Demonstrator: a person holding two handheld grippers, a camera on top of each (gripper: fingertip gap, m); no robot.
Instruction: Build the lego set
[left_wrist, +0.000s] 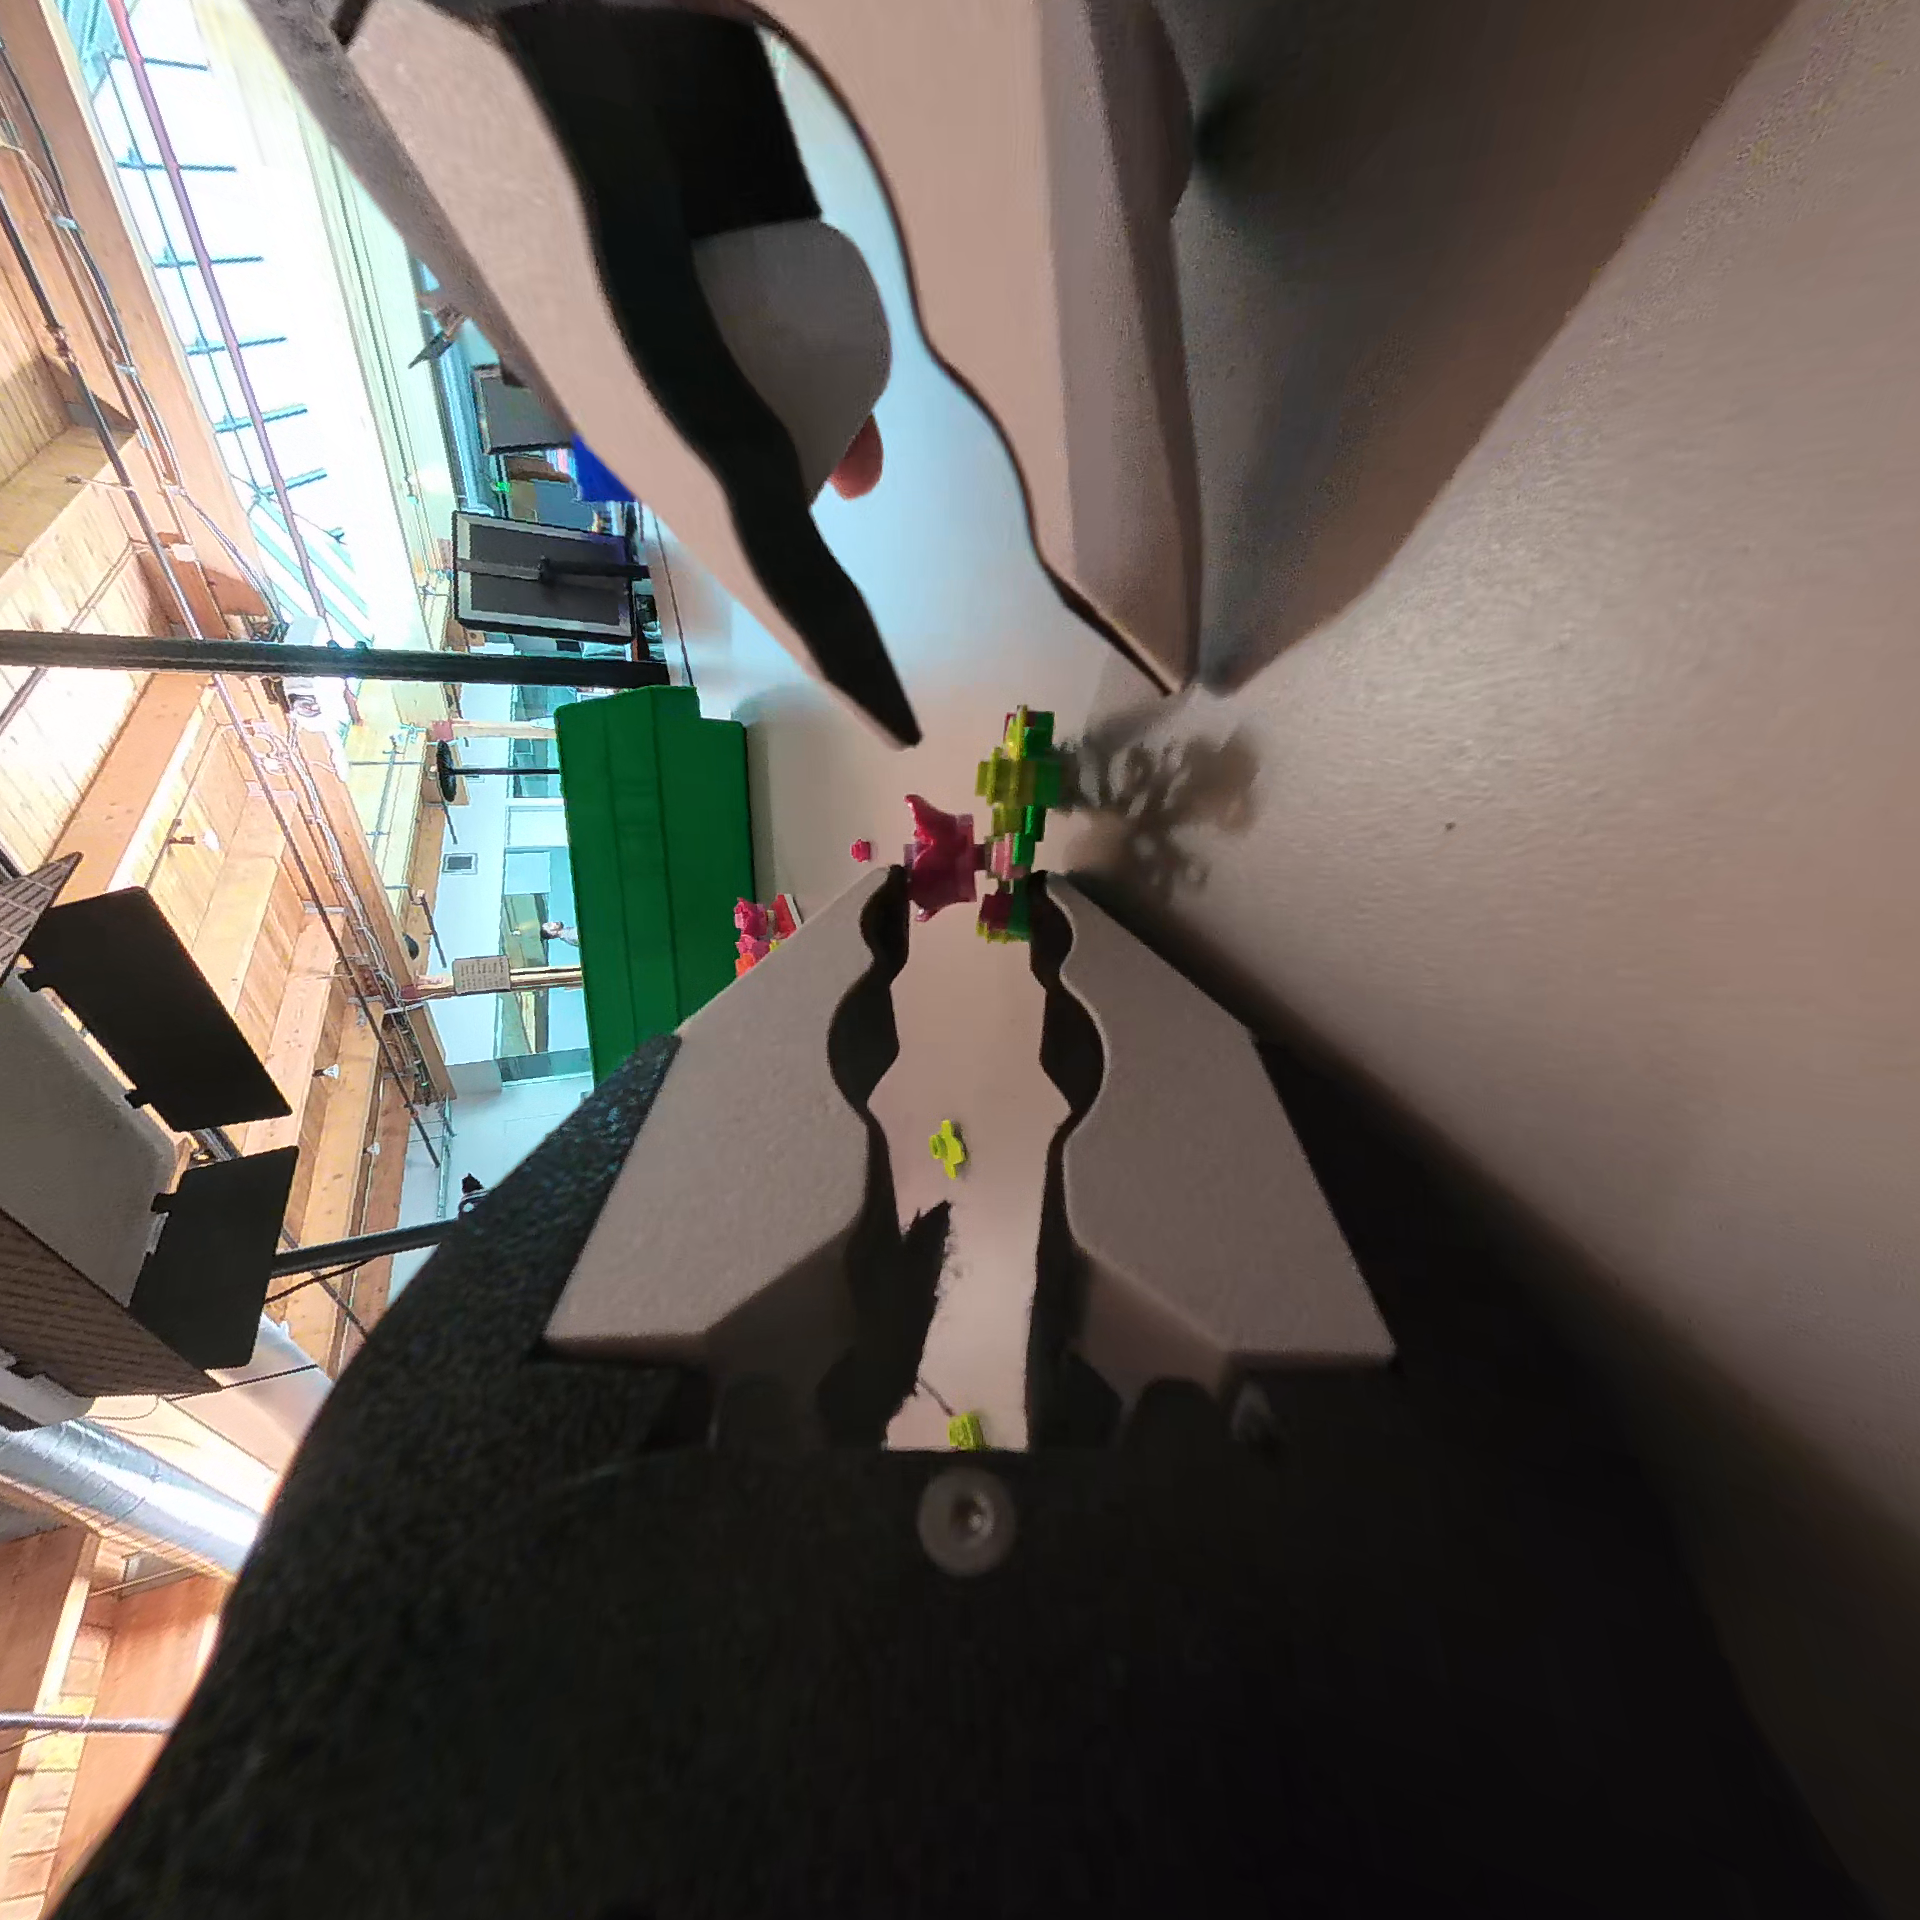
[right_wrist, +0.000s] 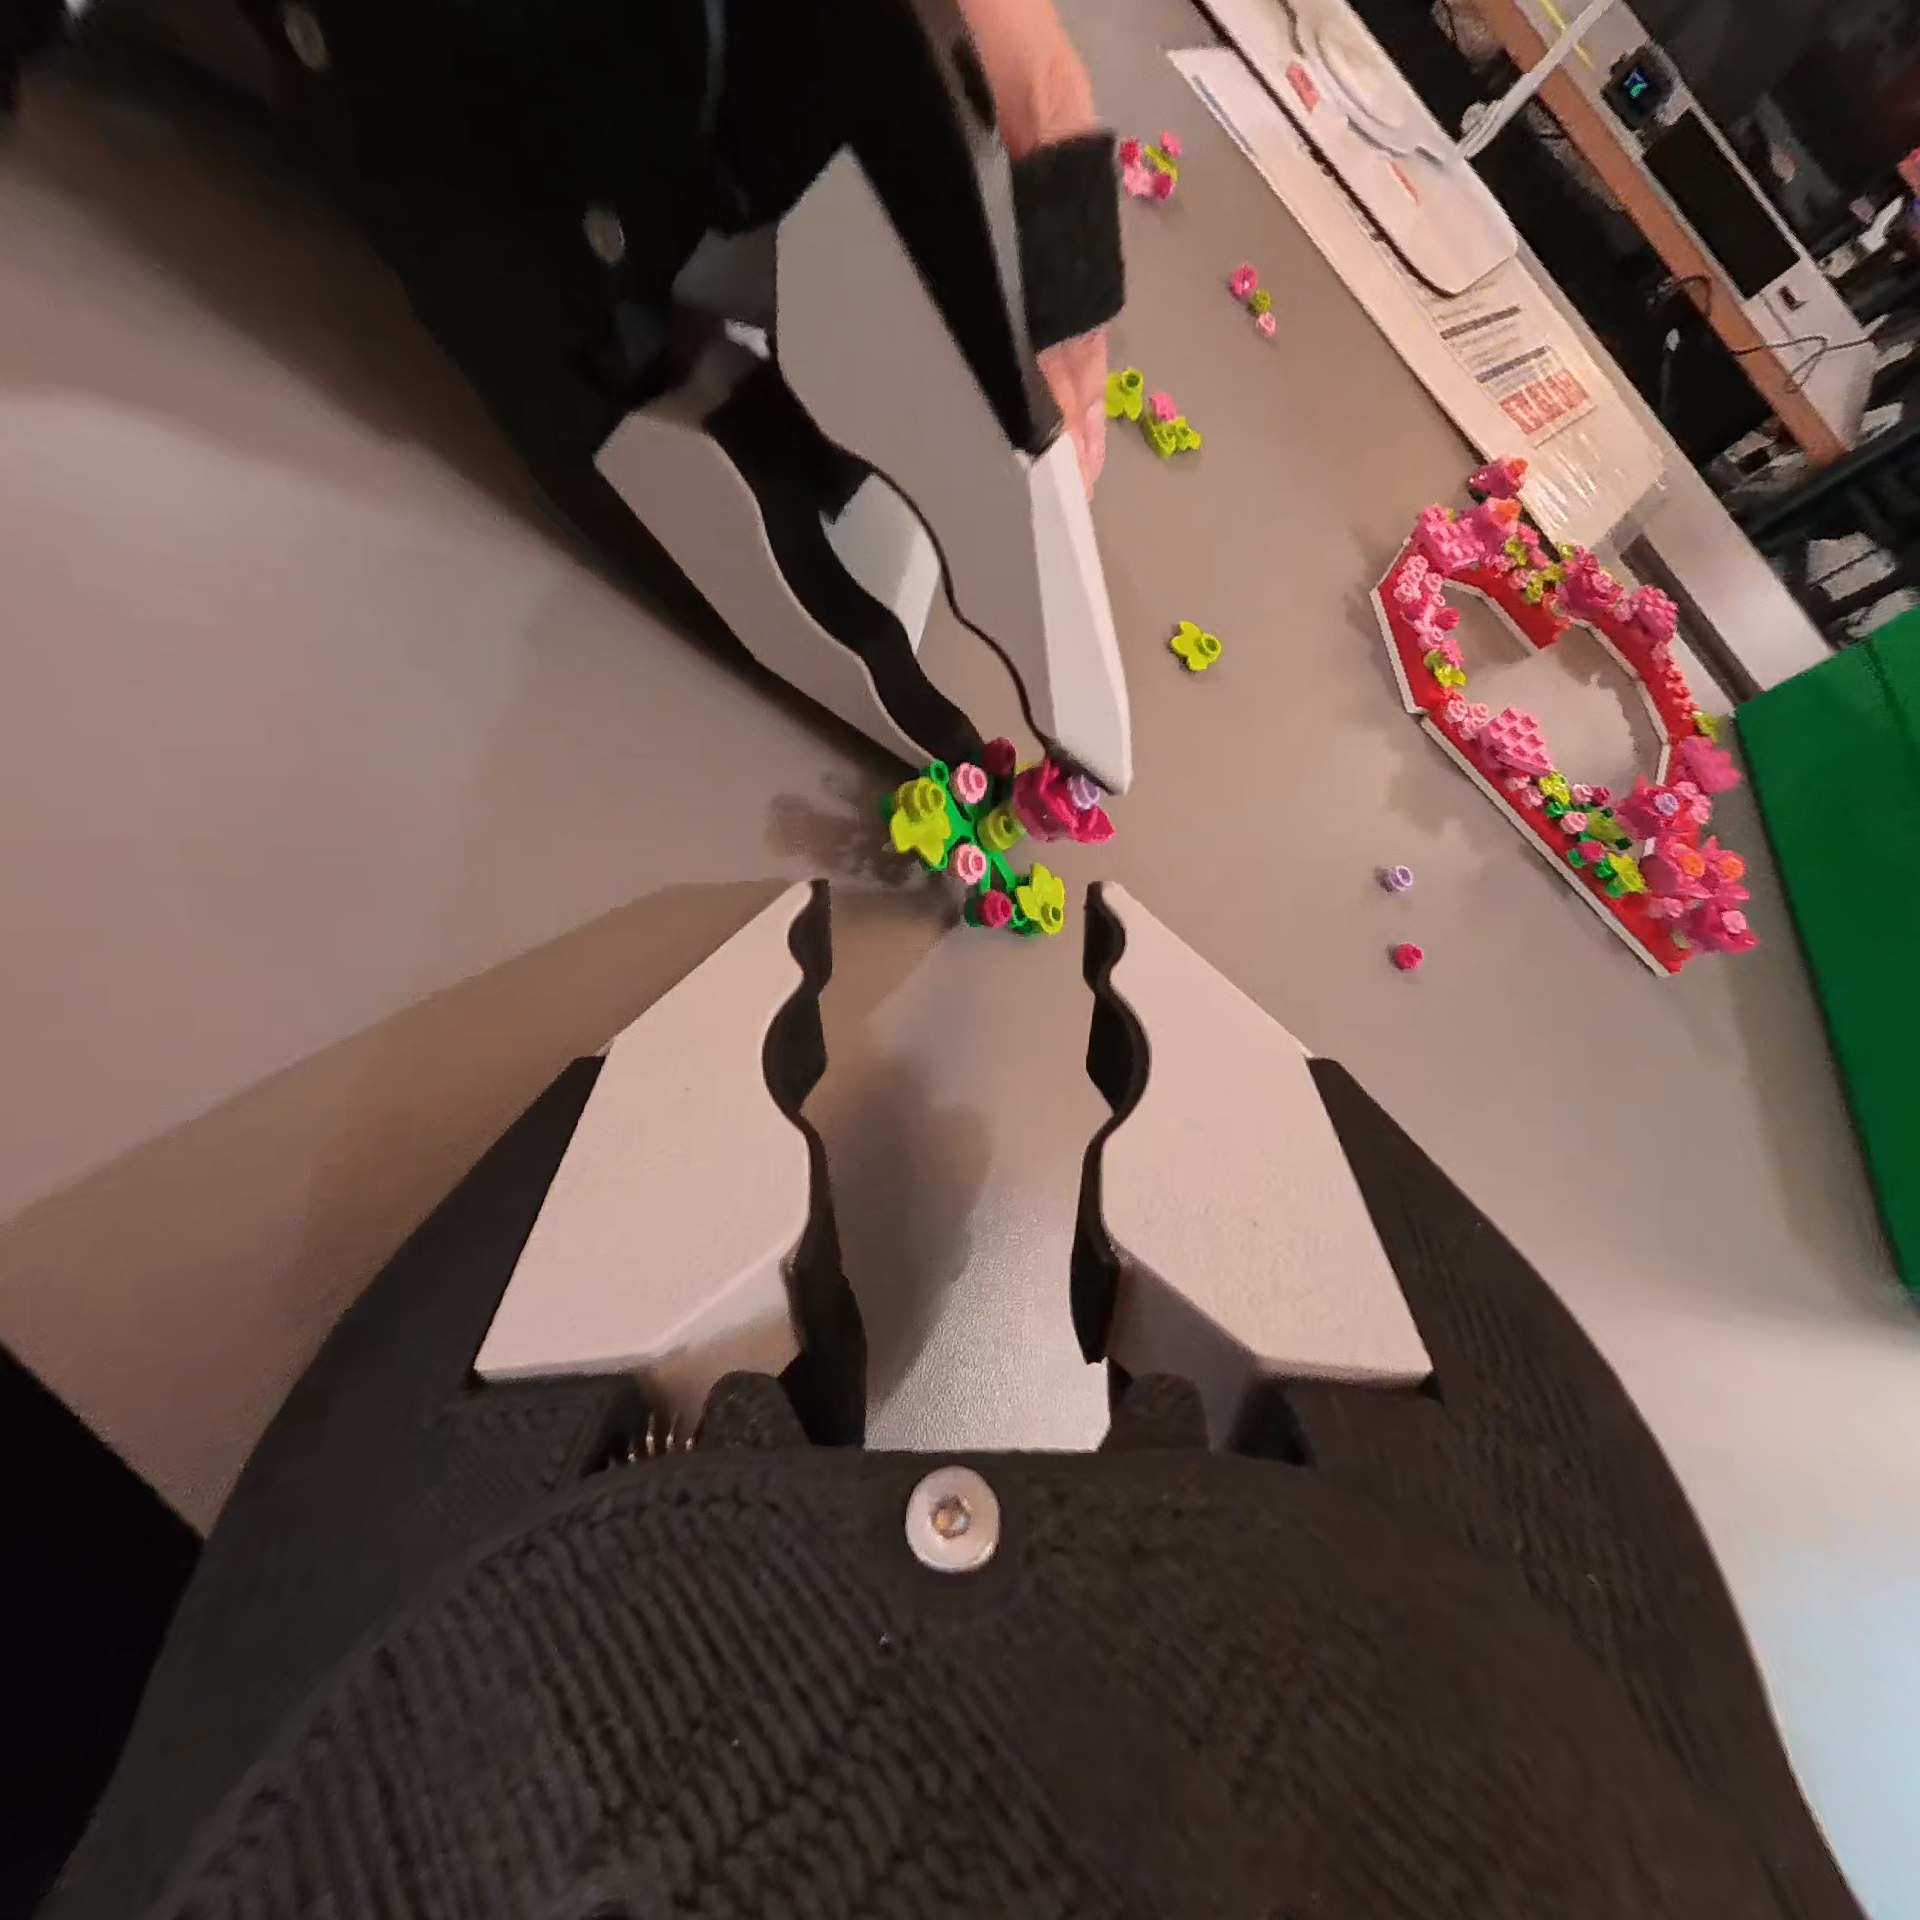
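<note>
While jaws gape, flower cluster (right_wrist: 982, 836) lies ahead.

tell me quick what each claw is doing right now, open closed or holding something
Left claw: open, tips straddling the green flower cluster beside its magenta flower; not clamped.
Right claw: open, empty, just short of the cluster.

Printed sheet (right_wrist: 1496, 343) on table bears writing, too blurred to read.
</note>
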